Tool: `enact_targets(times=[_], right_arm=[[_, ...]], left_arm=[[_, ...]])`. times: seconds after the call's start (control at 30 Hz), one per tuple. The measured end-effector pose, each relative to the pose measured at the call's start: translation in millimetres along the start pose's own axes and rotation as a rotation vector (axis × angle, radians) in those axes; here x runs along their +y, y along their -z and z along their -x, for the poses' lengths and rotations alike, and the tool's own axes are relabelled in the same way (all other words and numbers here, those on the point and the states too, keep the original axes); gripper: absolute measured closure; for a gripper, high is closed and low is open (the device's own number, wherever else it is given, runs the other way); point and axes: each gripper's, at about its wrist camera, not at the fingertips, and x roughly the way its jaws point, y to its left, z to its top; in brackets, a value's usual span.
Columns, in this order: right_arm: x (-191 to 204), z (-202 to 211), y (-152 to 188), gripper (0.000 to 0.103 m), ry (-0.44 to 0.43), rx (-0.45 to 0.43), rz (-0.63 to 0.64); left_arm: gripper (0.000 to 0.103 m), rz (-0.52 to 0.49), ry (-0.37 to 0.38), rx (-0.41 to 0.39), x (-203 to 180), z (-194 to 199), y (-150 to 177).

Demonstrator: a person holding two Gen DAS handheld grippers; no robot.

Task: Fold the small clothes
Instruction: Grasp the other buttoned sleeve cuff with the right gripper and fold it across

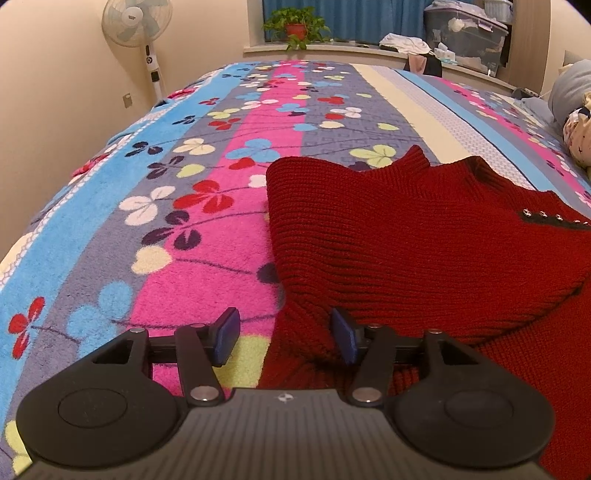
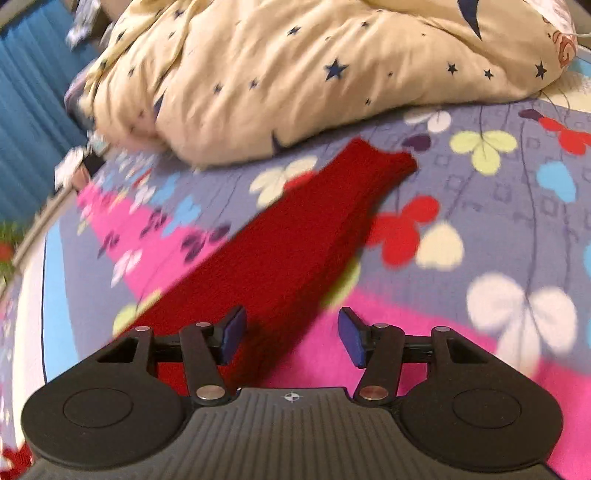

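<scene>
A dark red knitted sweater (image 1: pixel 413 236) lies on the flowered bed blanket (image 1: pixel 207 206), with a folded part on top and small studs near its right side. My left gripper (image 1: pixel 286 334) is open, low over the sweater's near left edge, and holds nothing. In the right wrist view a red sleeve (image 2: pixel 295 240) stretches flat across the blanket (image 2: pixel 480 229) towards a cream duvet. My right gripper (image 2: pixel 291 332) is open just above the sleeve's near end, with the fabric between and under its jaws, not gripped.
A cream star-print duvet (image 2: pixel 295 74) is bunched beyond the sleeve. A standing fan (image 1: pixel 142 40) is by the far left wall. A potted plant (image 1: pixel 295 27), a plastic storage box (image 1: pixel 465 33) and loose clothes sit on the window ledge. Pillows (image 1: pixel 569 92) lie at the right.
</scene>
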Motion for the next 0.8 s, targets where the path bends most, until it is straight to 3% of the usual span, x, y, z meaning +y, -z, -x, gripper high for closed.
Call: enact_targets(times=[0.1,0.13,0.17,0.33,0.5,0.63,0.8], right_arm=[[-2.6,-8.9,-8.1,0.051,0.011,-0.035,0.006],[-2.3,-11.0,-9.0,0.071,0.019,-0.044,0.014],[-1.0,-13.9,-9.5,0.083,0.036,-0.055,0.029],[21.7,-11.1,-9.5,0.089,0.06,-0.136,0.162],[76.4,30.5,2.8,0.09,0.054,-0.323,0.415],[152.3,68.6,55.4,0.09,-0.024,-0.456,0.728],[256.9,131.6,162.4,0.09,-0.28,-0.523,1.019]], left_arm=[[0.041,0.001,0.0,0.0,-0.1,-0.1,0.3],[0.041,0.0,0.0,0.0,0.0,0.1,0.4],[0.041,0.0,0.0,0.001,-0.1,0.3,0.3],[0.041,0.01,0.005,0.011,2.1,-0.4,-0.7],[0.039,0.058,0.027,0.044,12.3,2.6,-7.5],[0.039,0.135,0.019,0.044,31.9,17.7,-17.8],[0.039,0.301,0.053,0.02,69.6,38.5,-32.6]])
